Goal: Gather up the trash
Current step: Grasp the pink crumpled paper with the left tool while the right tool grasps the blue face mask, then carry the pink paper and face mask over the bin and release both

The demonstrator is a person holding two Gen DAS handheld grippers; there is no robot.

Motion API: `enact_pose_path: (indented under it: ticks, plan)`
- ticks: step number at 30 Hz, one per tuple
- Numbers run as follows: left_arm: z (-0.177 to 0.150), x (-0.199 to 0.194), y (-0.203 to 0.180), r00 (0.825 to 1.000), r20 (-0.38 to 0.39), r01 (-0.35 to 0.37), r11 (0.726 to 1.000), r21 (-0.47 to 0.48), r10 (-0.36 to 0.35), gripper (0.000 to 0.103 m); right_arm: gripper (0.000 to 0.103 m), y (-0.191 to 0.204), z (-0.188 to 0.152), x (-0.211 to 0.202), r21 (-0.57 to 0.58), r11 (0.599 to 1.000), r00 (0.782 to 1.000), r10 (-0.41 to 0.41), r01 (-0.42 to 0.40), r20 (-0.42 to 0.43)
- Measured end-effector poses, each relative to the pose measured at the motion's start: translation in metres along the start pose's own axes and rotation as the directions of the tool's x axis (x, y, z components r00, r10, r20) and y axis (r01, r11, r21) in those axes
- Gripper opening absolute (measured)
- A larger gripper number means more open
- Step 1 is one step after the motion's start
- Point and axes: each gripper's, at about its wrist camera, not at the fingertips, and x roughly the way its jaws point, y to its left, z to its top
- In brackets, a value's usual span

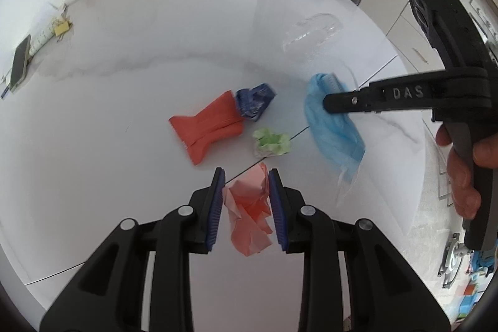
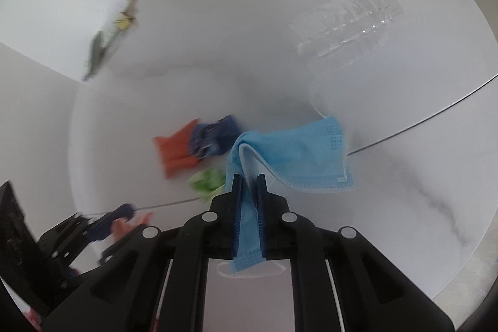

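My left claw (image 1: pixel 246 176) clamps pink paper (image 1: pixel 249 207), my right claw (image 2: pixel 249 176) a blue face mask (image 2: pixel 298 157). Orange wrapper (image 1: pixel 208 126), green wad (image 1: pixel 271 142) and bottle (image 2: pixel 348 24) remain on the surface (image 1: pixel 155 52)

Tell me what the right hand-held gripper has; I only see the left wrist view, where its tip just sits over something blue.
Observer: The right hand-held gripper is shut on the blue face mask, pinching one folded end between its pads.
Operator: Say whether the mask is bunched up.
Observer: No; most of it hangs out flat beyond the fingers, ear loop trailing.
Operator: Describe the clear thing at the far right; it's faint here.
Observer: It's a clear plastic bottle lying on its side on the white table, apart from the mask.
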Motion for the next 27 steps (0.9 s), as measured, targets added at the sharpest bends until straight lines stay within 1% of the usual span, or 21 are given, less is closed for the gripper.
enact_pose_path:
  ticks: [4,5,8,9,12,14,15,18,22,24,27]
  plan:
    - [-0.001,-0.021,-0.015,1.0,0.031,0.002,1.0,0.025,-0.003,0.028,0.01,0.014,-0.016,-0.028,-0.048,0.994,0.994,0.101,-0.099,0.041]
    - [-0.002,-0.027,-0.019,0.999,0.038,0.002,1.0,0.027,-0.003,0.028,0.01,0.016,-0.019,-0.033,-0.057,0.993,0.993,0.105,-0.103,0.05]
    - [-0.006,-0.043,-0.035,0.999,0.049,-0.001,0.999,0.052,-0.001,0.028,0.01,0.015,-0.04,-0.07,-0.096,0.99,0.987,0.114,-0.104,0.111]
    - [-0.008,-0.048,-0.043,0.999,0.053,0.0,0.998,0.065,-0.004,0.028,0.01,0.015,-0.046,-0.08,-0.104,0.991,0.987,0.102,-0.089,0.126]
    - [-0.014,-0.058,-0.073,0.998,0.058,0.026,0.994,0.11,-0.032,0.028,0.01,-0.002,-0.079,-0.12,-0.107,0.994,0.983,0.054,-0.036,0.173]
    - [-0.02,-0.061,-0.097,0.997,0.055,0.051,0.989,0.141,-0.059,0.028,0.01,-0.017,-0.105,-0.145,-0.096,0.995,0.981,0.028,-0.009,0.192]
    - [-0.025,-0.062,-0.116,0.996,0.048,0.071,0.984,0.164,-0.08,0.028,0.01,-0.028,-0.123,-0.157,-0.084,0.996,0.98,0.003,0.014,0.198]
    - [-0.039,-0.065,-0.155,0.992,0.039,0.111,0.968,0.227,-0.123,0.028,0.01,-0.053,-0.169,-0.179,-0.051,0.996,0.979,-0.055,0.066,0.198]
    - [-0.065,-0.073,-0.211,0.983,0.024,0.166,0.937,0.307,-0.182,0.028,0.01,-0.082,-0.225,-0.193,-0.012,0.993,0.978,-0.11,0.114,0.176]
    - [-0.076,-0.075,-0.231,0.979,0.018,0.185,0.924,0.334,-0.202,0.028,0.01,-0.092,-0.246,-0.194,-0.003,0.991,0.977,-0.131,0.133,0.167]
    - [-0.087,-0.077,-0.251,0.977,0.01,0.197,0.911,0.361,-0.215,0.028,0.01,-0.107,-0.272,-0.189,0.005,0.99,0.979,-0.137,0.138,0.153]
